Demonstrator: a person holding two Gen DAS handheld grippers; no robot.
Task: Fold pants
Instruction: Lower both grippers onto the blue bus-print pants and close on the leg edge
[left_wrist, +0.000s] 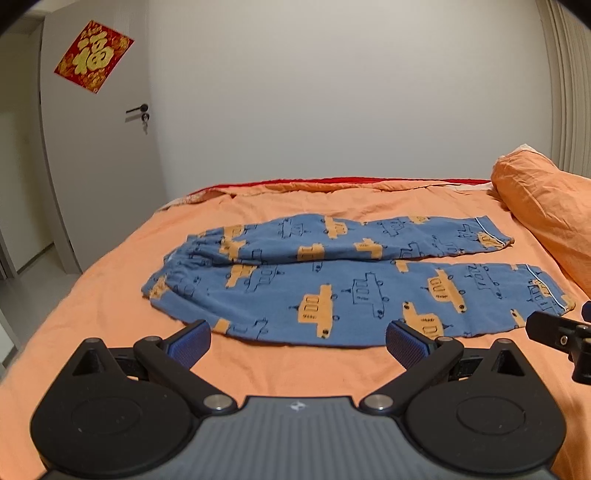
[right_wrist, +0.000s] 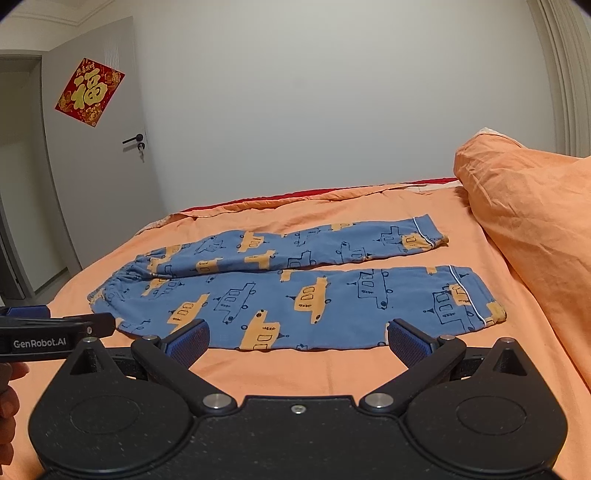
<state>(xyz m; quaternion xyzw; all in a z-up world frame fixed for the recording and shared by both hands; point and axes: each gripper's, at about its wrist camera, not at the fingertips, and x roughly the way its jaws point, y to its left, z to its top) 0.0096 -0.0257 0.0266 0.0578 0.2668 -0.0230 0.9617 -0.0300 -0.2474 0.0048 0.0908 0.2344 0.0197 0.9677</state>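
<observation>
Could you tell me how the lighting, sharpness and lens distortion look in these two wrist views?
Left wrist view: soft, even indoor light, no glare; the pants are sharp, the door bows from fisheye distortion, corners are vignetted. Right wrist view: same flat light; the pillow and pants print are crisp, the wall trim curves, and the left gripper at the edge looks slightly soft.

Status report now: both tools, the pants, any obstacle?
Left tool open, right tool open, both empty. Pants flat on bed, unfolded. Pillow beside cuffs, not blocking.
</observation>
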